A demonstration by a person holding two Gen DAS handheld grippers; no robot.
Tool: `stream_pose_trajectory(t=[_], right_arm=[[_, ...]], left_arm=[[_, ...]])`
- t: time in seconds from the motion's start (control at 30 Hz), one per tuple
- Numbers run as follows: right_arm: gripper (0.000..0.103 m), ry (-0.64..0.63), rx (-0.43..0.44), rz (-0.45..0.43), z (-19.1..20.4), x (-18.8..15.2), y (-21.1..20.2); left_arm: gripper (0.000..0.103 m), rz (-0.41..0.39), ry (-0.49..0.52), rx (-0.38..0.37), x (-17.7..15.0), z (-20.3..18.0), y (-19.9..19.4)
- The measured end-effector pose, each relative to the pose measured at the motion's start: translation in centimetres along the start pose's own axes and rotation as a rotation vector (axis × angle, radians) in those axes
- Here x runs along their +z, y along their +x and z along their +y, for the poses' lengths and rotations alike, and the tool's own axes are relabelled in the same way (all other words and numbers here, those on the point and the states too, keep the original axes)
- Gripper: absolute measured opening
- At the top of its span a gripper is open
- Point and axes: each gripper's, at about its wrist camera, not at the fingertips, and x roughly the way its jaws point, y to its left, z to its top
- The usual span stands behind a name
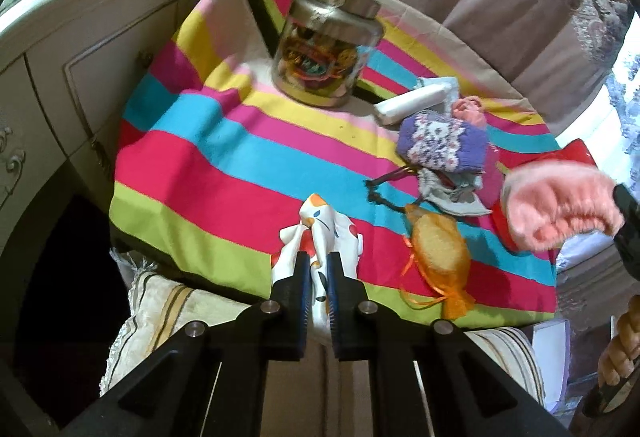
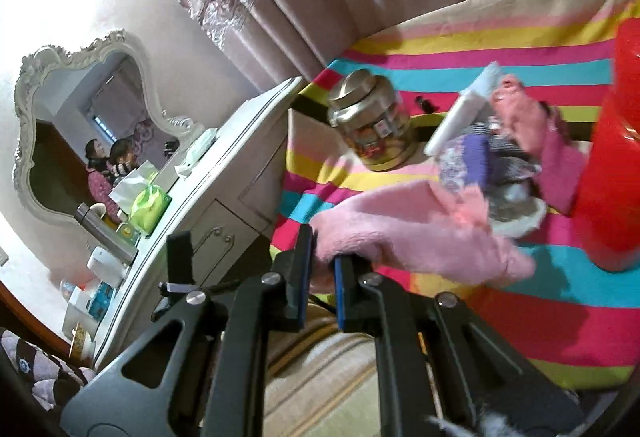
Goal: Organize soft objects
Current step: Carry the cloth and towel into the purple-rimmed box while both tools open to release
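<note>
We can't really make out the blurry sock pile [image 2: 492, 161] behind, but our right gripper [image 2: 322, 269] is clamped on a fuzzy pink sock [image 2: 420, 237] lifted over the striped cloth [image 1: 224, 165], while the left gripper [image 1: 318, 265] pinches a white orange-spotted cloth [image 1: 320, 229] at the near edge.

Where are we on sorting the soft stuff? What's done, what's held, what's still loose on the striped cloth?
Nothing looks sorted yet. In hand: the left gripper is shut on a white cloth with orange spots; the right gripper is shut on a fluffy pink sock. Left: the purple knitted sock, the orange mesh pouch and the grey fabric lie loose on the striped cloth.
</note>
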Motion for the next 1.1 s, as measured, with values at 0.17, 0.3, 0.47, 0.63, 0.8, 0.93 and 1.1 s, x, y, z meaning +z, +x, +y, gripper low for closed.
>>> stream_pose_trajectory(t=[0.17,0.3,0.47,0.63,0.8,0.93,1.1], right_arm=[[0.013,0.033,-0.058,-0.009,-1.8,-1.7,-3.4],[0.013,0.059,-0.097,-0.007,-3.4,-3.5,-6.3],[0.013,0.124,-0.17,-0.04,-6.3,-6.0,-11.2],[0.013,0.2,-0.247,-0.076,-9.5,-8.5,-16.0],[0.013,0.266,-0.328,-0.085,-12.6,-10.7,-19.5],[0.013,0.303,-0.392,-0.075,-14.8,-12.5,-21.3],[0.013,0.326,-0.464,0.034,-18.4,-15.2,-21.0]], left_arm=[[0.009,-0.007,0.041,-0.036,-0.1,-2.6,-0.8],[0.009,-0.01,0.107,-0.076,-0.4,-6.1,-1.4],[0.009,0.021,0.219,-0.156,-1.4,-12.3,-1.2],[0.009,0.074,0.34,-0.256,-3.4,-19.6,-0.3],[0.009,0.144,0.445,-0.348,-6.2,-26.5,0.9],[0.009,0.218,0.526,-0.411,-9.6,-31.4,2.4],[0.009,0.353,0.593,-0.441,-14.0,-36.4,5.7]])
